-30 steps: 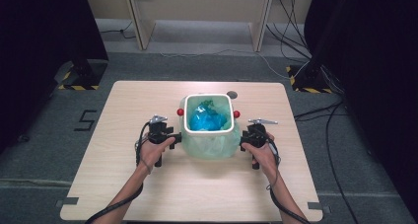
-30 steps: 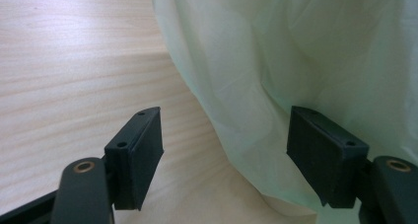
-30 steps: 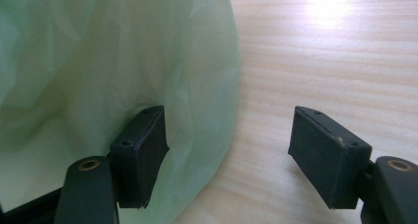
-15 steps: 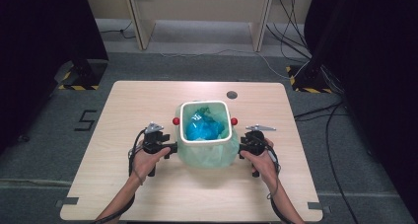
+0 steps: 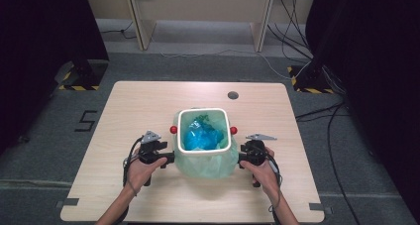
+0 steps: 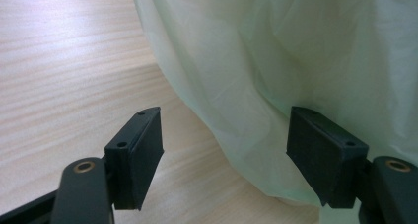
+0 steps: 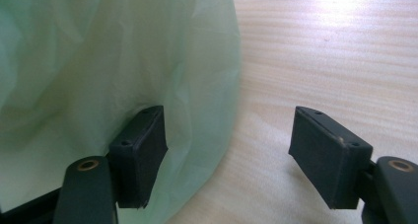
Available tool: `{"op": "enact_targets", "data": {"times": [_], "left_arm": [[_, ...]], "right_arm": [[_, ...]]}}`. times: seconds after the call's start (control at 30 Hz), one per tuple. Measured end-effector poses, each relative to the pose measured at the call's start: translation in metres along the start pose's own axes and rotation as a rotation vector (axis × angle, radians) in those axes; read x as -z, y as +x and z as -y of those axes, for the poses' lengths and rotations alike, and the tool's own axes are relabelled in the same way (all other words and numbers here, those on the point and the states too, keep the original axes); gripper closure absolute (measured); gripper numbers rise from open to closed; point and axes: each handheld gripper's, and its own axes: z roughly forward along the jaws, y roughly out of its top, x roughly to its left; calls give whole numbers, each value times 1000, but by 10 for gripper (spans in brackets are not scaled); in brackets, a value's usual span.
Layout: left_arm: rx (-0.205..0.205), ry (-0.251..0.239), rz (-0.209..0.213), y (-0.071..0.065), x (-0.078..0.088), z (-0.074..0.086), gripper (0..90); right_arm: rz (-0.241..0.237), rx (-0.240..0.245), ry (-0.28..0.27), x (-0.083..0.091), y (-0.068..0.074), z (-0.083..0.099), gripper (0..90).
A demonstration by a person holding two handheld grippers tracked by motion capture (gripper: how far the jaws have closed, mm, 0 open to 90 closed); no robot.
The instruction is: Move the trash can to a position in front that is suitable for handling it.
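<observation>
A small white bin [image 5: 203, 138] lined with a pale green bag [image 5: 205, 164] stands on the wooden surface [image 5: 129, 111], toward its near side and about midway between left and right. Crumpled blue plastic [image 5: 200, 137] lies inside the bin, and a red knob sticks out from the rim on each side [image 5: 173, 130]. A dark round hole [image 5: 233, 95] sits in the surface farther back, to the right.

The left gripper [image 5: 168, 158] is at the bin's left flank, the right gripper [image 5: 241, 159] at its right flank, each held by a hand coming in from the near edge. In the left gripper view the jaws stand wide apart, the green bag [image 6: 276, 71] bulging just ahead of them and nothing pinched between the pads. In the right gripper view the jaws are likewise spread; the bag [image 7: 113, 61] lies against one pad, the other over bare wood [image 7: 325, 51], with no grip on the plastic.
</observation>
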Motion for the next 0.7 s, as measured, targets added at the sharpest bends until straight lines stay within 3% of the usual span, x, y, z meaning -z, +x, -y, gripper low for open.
{"op": "enact_targets", "data": {"times": [0.23,0.37,0.57,0.7], "left_arm": [[8,-3,13,-2,4,5,284],[0,-22,3,0,6,5,229],[-13,-60,-28,2,18,8,220],[-12,-61,-47,7,25,14,217]], "right_arm": [[10,25,-5,3,3,5,280],[47,68,-10,4,3,6,196],[63,83,-3,5,-1,9,188],[69,85,0,4,-3,9,184]]}}
